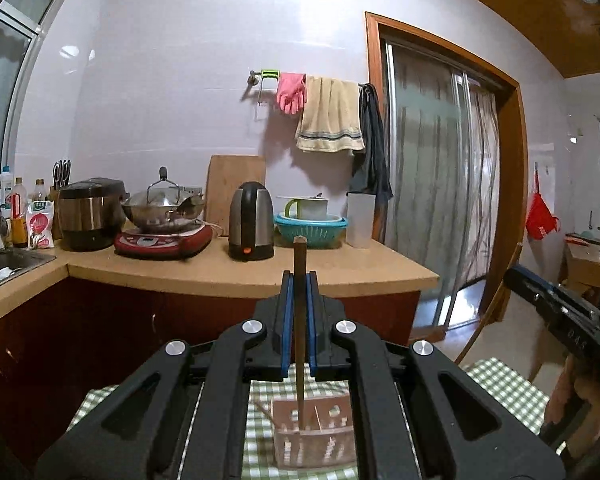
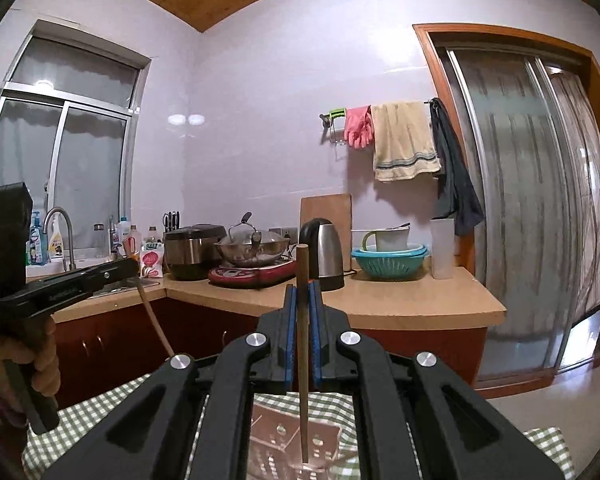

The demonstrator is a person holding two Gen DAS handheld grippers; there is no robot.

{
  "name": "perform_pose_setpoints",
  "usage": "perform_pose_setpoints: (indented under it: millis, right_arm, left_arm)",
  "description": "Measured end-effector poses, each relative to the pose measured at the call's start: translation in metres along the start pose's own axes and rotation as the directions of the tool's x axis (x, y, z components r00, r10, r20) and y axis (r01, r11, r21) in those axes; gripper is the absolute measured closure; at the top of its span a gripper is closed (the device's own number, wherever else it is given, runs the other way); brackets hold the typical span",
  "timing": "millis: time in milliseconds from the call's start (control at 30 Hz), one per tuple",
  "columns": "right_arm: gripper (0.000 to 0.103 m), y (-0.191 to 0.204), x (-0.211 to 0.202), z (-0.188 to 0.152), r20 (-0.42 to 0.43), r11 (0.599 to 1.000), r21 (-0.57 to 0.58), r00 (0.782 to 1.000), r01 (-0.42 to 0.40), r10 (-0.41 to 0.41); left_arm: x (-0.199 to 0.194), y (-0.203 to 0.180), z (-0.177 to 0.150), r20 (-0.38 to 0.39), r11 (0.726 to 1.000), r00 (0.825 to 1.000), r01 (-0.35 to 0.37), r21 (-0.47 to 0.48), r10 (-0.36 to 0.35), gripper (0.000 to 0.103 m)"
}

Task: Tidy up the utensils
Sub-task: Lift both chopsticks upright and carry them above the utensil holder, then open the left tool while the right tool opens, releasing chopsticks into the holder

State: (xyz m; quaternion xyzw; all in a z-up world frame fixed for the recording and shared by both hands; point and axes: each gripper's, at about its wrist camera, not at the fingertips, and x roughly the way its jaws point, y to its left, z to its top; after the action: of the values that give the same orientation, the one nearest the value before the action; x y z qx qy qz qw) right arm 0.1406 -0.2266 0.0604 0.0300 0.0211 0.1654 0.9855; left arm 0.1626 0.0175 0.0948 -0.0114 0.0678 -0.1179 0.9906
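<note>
Two hand-held grippers, 1 per view: left hand-held gripper [image 1: 299, 280] is clamped on 1 brown chopstick [image 1: 299, 320], right hand-held gripper [image 2: 302, 292] clamped on a 2nd chopstick [image 2: 303, 344], each w/ blue pads pinching the stick upright. Both sticks are thin, dark-brown wood, blunt flat top end up, lower ends hanging over/into 1 perforated utensil holder [image 1: 314, 436] standing on green-check cloth [image 1: 504, 392] of the tabletop. Holder looks pinkish-tan, w/ round and slot holes; a couple of thin sticks already lean inside it.
</note>
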Motion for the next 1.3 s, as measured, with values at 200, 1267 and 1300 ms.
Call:
perform_pose_setpoints:
  millis: [200,1267,1300]
  right_arm:
    - [0.096,-0.007,0.033,-0.035,-0.064,1.000,0.027,0.998,0.008,-0.006]
    - [0.034,0.012,-0.053,-0.075,-0.169,0.996,-0.034,0.982,0.084,-0.088]
    - [0.034,0.012,-0.059,-0.080,-0.176,0.995,-0.035,0.980,0.089,-0.094]
  left_arm:
    - [0.041,0.000,-0.023,-0.020,1.000,1.000,-0.021,0.000,0.020,0.096]
    - [-0.002,-0.012,-0.112,-0.194,0.999,0.980,-0.031,0.029,0.036,0.029]
    - [-0.007,-0.012,-0.117,-0.201,0.999,0.979,-0.036,0.027,0.041,0.029]
